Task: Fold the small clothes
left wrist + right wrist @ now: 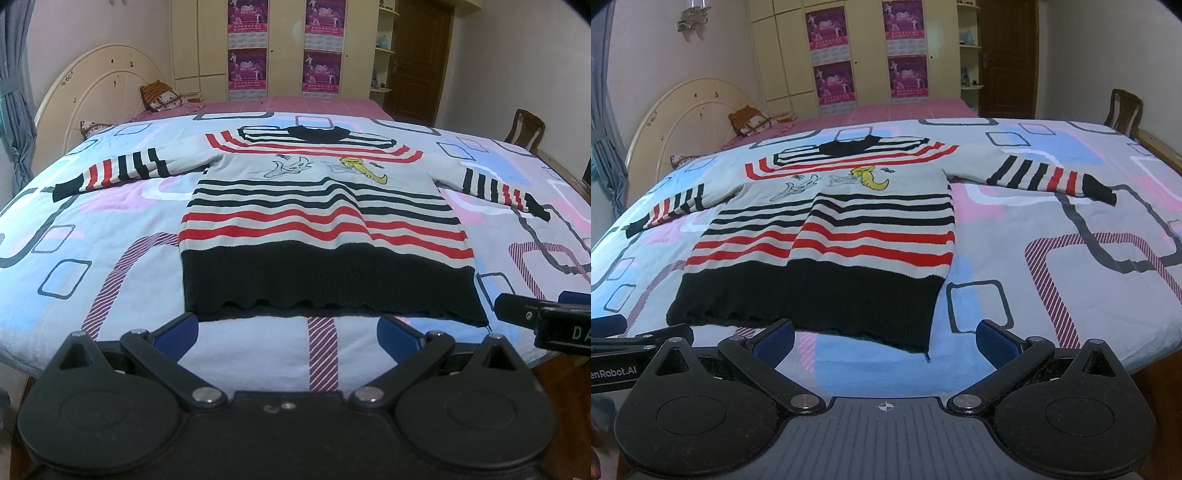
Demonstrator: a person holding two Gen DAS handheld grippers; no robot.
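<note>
A small knit sweater (314,206) with black, red and grey stripes lies flat and face up on the bed, both sleeves spread out to the sides. Its black hem faces me. My left gripper (288,332) is open just short of the hem, nothing between its blue pads. The right gripper's own view shows the same sweater (827,236) left of centre. My right gripper (884,338) is open near the hem's right corner, touching nothing. The right gripper's tip (535,314) shows at the right edge of the left wrist view.
A patterned quilt (92,236) covers the bed, its near edge just under both grippers. A cream headboard (96,88) and cushions stand at the left. A wardrobe with posters, a brown door and a wooden chair (1123,110) lie beyond.
</note>
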